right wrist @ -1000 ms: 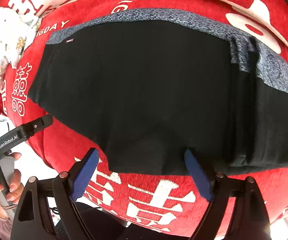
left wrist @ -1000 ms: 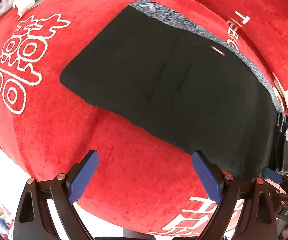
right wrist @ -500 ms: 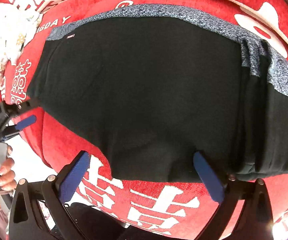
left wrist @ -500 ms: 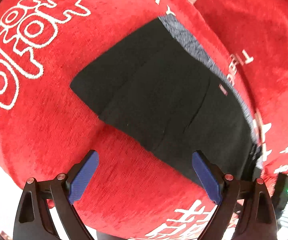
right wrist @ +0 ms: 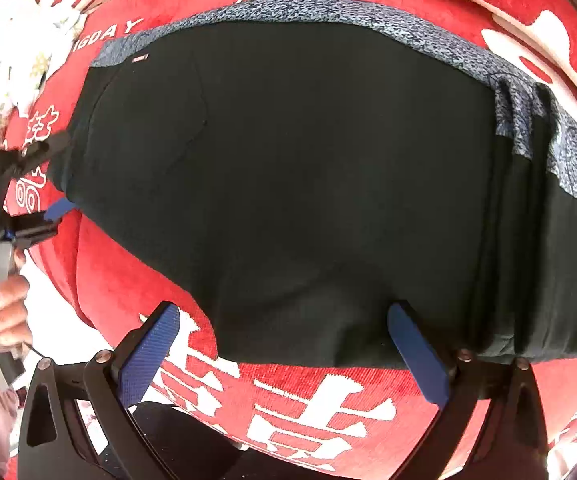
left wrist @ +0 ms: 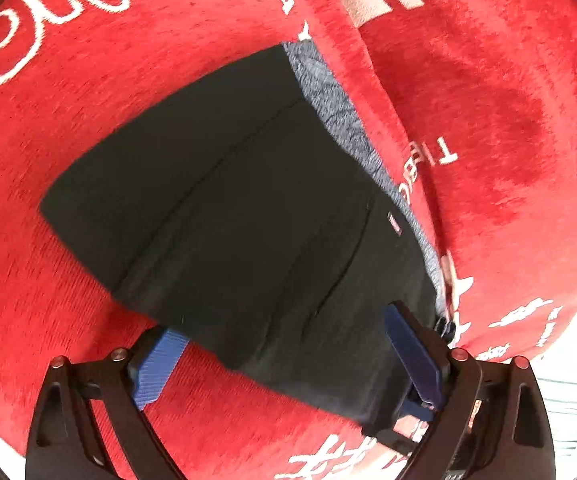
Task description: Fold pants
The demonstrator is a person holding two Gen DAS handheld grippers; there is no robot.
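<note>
**Ana:** Well, nearest first: what are the claws doing?

**Ben:** The right claw [right wrist: 282, 354] stands wide open at the near hem of the pants [right wrist: 288, 184], one blue pad on either side of a soft bulge in the cloth, gripping nothing. The left claw [left wrist: 288, 356] is also spread wide, at the left end of the garment. One of its fingers seems to slip under the near edge there while the other lies over the cloth, though nothing is pinched yet.

**Ana:** And the pants themselves?

**Ben:** They lie flat, already doubled, across a red cover [right wrist: 308, 400] with white lettering. It looks like a bed or sofa throw; which one cannot be told. The black body spreads from the near edge outward, and a speckled grey band [right wrist: 328, 10] runs along the far edge.

**Ana:** How will they handle?

**Ben:** Probably light, limp and stretchy: a knit that sags wherever it is unsupported, and the plush cover likely drags on it. Pinching through all layers at the near edge, toward the corners, seems best, since a top-layer grab may peel the fold apart. The stacked pleats [right wrist: 520, 216] at the right look thicker and should give a firmer bite.
</note>
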